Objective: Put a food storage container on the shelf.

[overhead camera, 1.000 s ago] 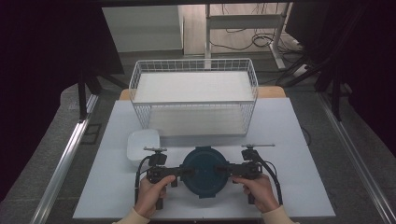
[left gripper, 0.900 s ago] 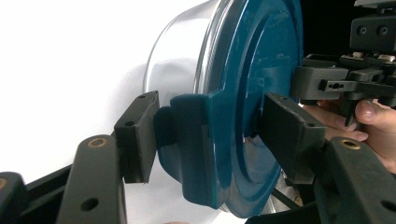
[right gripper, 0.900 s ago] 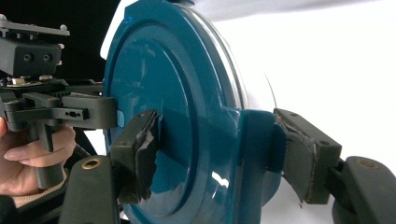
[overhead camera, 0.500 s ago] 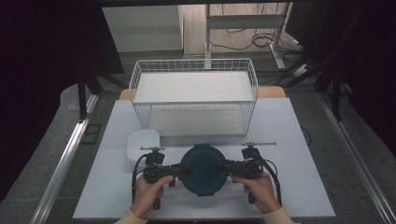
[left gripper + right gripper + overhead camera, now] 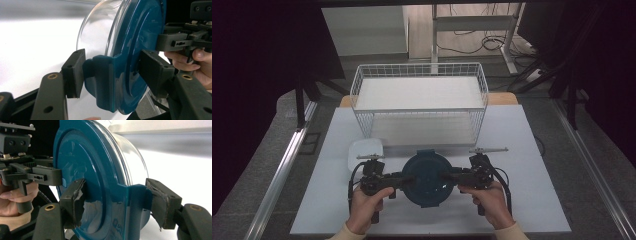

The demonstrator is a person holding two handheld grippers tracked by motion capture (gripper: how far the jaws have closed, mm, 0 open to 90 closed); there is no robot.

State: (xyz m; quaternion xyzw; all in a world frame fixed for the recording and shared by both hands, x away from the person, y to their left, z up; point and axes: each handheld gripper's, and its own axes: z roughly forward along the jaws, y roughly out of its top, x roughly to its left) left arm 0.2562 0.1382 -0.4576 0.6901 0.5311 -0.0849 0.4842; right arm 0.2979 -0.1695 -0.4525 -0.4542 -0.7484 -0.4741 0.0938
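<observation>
Between tongs: teal lid (image 5: 428, 177); close views reveal glass bowl (image 5: 100, 32) beneath.

This looks like a lab or test room set up for recording. A plain white rectangular tabletop (image 5: 542, 150) stands on grey carpet between black curtains (image 5: 257, 60), metal floor rails (image 5: 282, 170) run alongside it, and loose black cables (image 5: 492, 42) trail under a metal-legged desk frame (image 5: 472, 20) behind.
</observation>
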